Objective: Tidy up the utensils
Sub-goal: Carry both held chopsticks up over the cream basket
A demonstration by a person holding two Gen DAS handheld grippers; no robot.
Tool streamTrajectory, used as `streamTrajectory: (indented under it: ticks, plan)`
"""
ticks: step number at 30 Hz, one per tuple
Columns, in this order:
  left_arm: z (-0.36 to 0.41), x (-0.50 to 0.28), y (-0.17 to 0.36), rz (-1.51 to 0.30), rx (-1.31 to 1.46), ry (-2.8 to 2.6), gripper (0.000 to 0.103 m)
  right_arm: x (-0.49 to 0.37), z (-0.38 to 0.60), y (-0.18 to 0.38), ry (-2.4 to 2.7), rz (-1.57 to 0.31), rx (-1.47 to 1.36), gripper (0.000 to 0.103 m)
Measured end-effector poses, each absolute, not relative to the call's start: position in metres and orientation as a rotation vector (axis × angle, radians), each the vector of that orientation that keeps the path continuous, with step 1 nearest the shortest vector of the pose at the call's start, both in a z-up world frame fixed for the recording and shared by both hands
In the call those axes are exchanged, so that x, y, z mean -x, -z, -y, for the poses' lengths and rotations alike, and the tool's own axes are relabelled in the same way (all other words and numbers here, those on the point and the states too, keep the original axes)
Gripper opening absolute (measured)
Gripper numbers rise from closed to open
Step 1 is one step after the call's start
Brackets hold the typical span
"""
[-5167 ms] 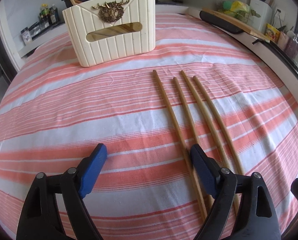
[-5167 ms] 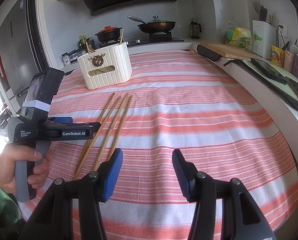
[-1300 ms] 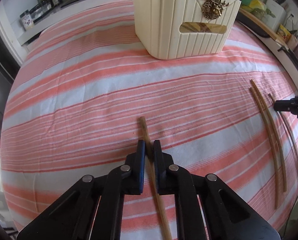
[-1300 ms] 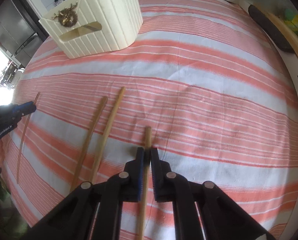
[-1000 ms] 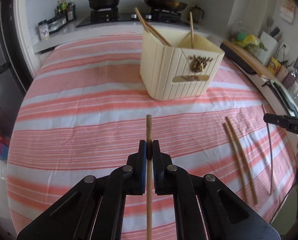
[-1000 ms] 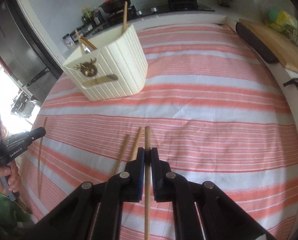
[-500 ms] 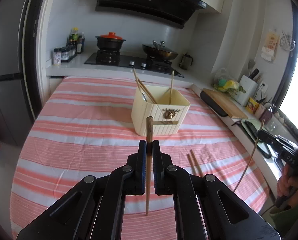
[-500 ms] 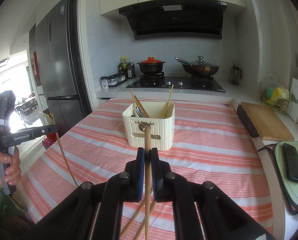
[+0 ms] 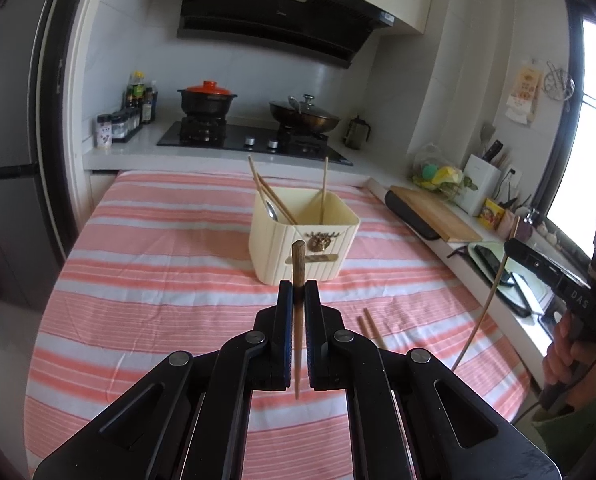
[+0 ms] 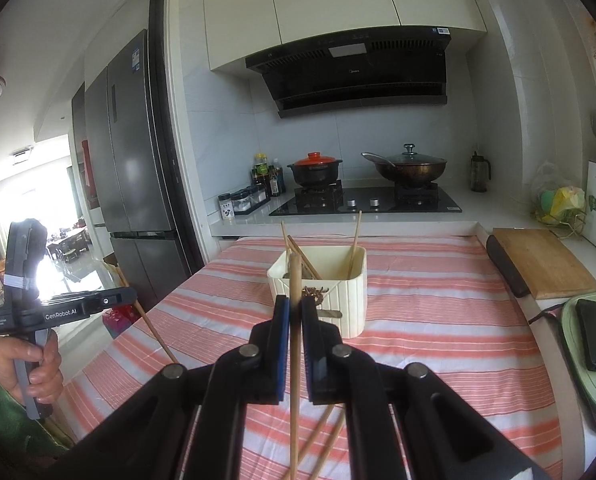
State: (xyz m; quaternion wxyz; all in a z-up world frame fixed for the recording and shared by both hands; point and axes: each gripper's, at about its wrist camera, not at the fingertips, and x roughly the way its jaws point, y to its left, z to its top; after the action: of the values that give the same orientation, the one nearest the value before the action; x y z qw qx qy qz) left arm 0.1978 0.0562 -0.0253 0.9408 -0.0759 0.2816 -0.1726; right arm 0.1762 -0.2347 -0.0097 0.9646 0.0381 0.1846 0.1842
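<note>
My left gripper [image 9: 298, 292] is shut on a wooden chopstick [image 9: 297, 268], held upright above the striped table. My right gripper [image 10: 294, 308] is shut on another wooden chopstick [image 10: 294, 360], also upright. The cream utensil holder [image 9: 304, 240] with a gold deer emblem stands mid-table, ahead of both grippers; it also shows in the right wrist view [image 10: 350, 304]. It holds several chopsticks and a spoon. Two more chopsticks [image 9: 372, 330] lie on the cloth to the holder's front right. The right gripper with its chopstick shows at the right of the left wrist view [image 9: 514, 246].
The table wears a pink and white striped cloth [image 9: 157, 280]. A cutting board [image 9: 434, 212] and a phone on a tray [image 10: 594, 332] lie along the right edge. Stove with pots [image 9: 253, 128] stands behind. A fridge [image 10: 137, 168] is at the left.
Both grippers have lifted their chopsticks off the cloth and raised them higher, tilting the views up to level. The chopsticks now stand upright, and the holder sits ahead of them.
</note>
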Motion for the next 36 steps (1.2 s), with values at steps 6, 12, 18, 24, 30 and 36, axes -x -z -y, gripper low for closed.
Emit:
streamTrajectory:
  ticks: [6,12,18,24,30,36]
  plan:
    - [-0.064,-0.205,0.026,-0.585,0.163,0.334,0.004,-0.186,0.231,0.006,-0.383,-0.375,-0.062,0.006]
    - [-0.066,-0.207,0.021,-0.578,0.168,0.333,0.004,-0.193,0.228,0.006,-0.396,-0.373,-0.063,0.006]
    - [-0.062,-0.221,0.018,-0.586,0.163,0.344,0.004,-0.205,0.225,0.006,-0.405,-0.39,-0.061,0.006]
    - [-0.061,-0.239,0.007,-0.585,0.169,0.367,0.004,-0.225,0.223,-0.005,-0.409,-0.393,-0.048,0.006]
    - [-0.062,-0.266,-0.042,-0.498,0.16,0.386,0.004,-0.258,0.217,-0.027,-0.415,-0.362,-0.013,0.006]
    - [-0.056,-0.307,-0.088,-0.37,0.144,0.362,0.004,-0.306,0.205,-0.062,-0.423,-0.272,-0.01,0.006]
